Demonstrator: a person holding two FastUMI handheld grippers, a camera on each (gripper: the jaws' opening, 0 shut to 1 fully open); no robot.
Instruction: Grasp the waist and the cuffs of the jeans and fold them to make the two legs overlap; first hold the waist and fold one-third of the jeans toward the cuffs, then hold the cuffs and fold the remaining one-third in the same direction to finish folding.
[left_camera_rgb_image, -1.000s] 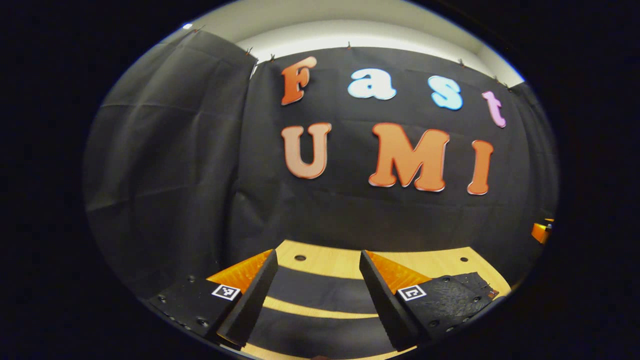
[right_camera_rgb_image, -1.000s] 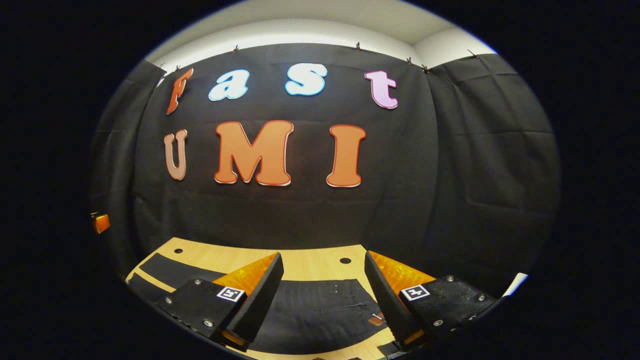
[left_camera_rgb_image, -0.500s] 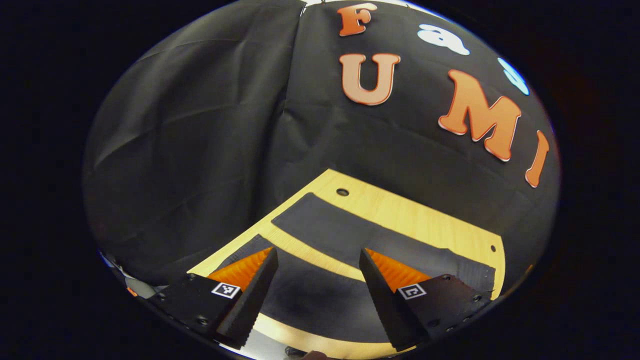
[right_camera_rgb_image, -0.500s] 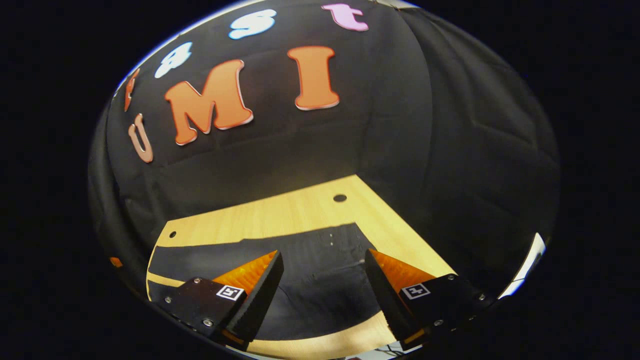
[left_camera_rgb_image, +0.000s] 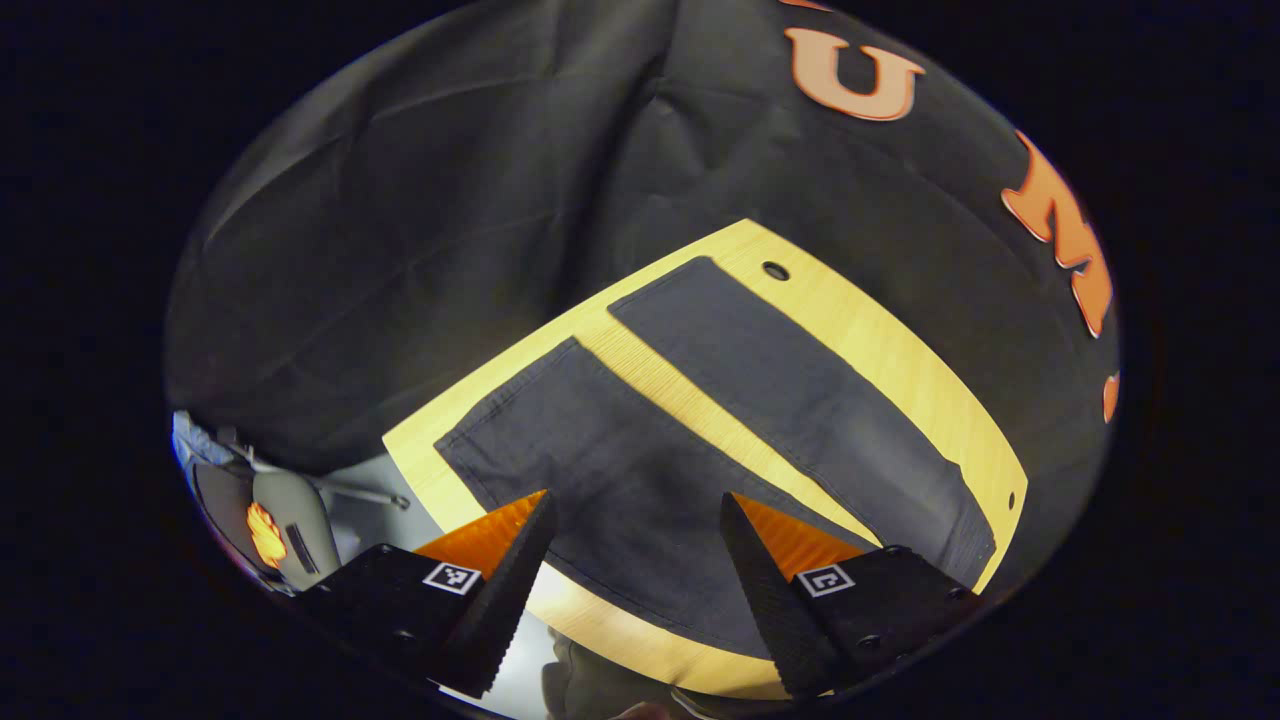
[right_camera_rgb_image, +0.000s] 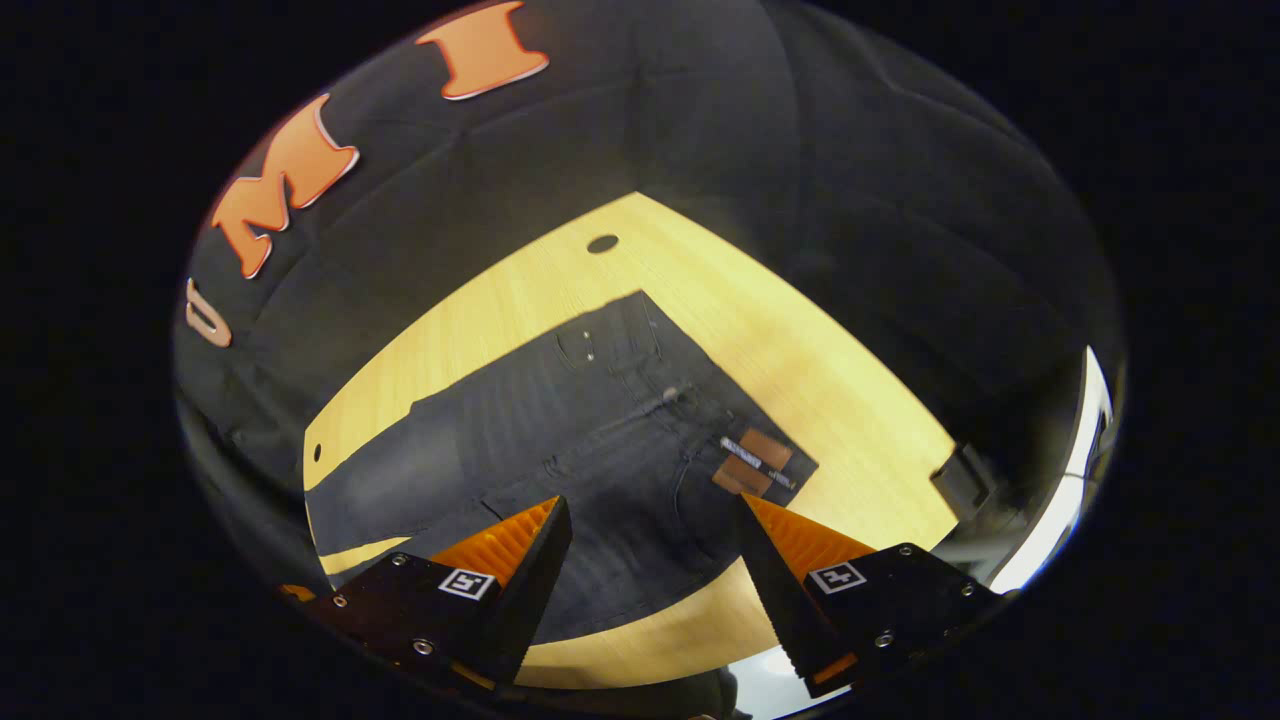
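Dark jeans lie flat and unfolded on a light wooden table. In the left gripper view the two legs (left_camera_rgb_image: 640, 480) spread apart toward their cuffs, with a strip of bare wood between them. My left gripper (left_camera_rgb_image: 630, 590) hangs open above the nearer leg, holding nothing. The right gripper view looks down on the waist end of the jeans (right_camera_rgb_image: 610, 440), where a brown patch (right_camera_rgb_image: 752, 462) sits near the waistband edge. My right gripper (right_camera_rgb_image: 655, 590) is open above the seat area, apart from the cloth.
The table (left_camera_rgb_image: 880, 340) has small round holes near its corners, such as a hole (right_camera_rgb_image: 602, 243) in the right gripper view. Black cloth walls close in the far sides. A stand or chair base (left_camera_rgb_image: 290, 500) shows on the floor past the table's left end.
Both cameras have tilted down from the wall toward the table. The jeans now take up much more of each view. Both grippers stay open.
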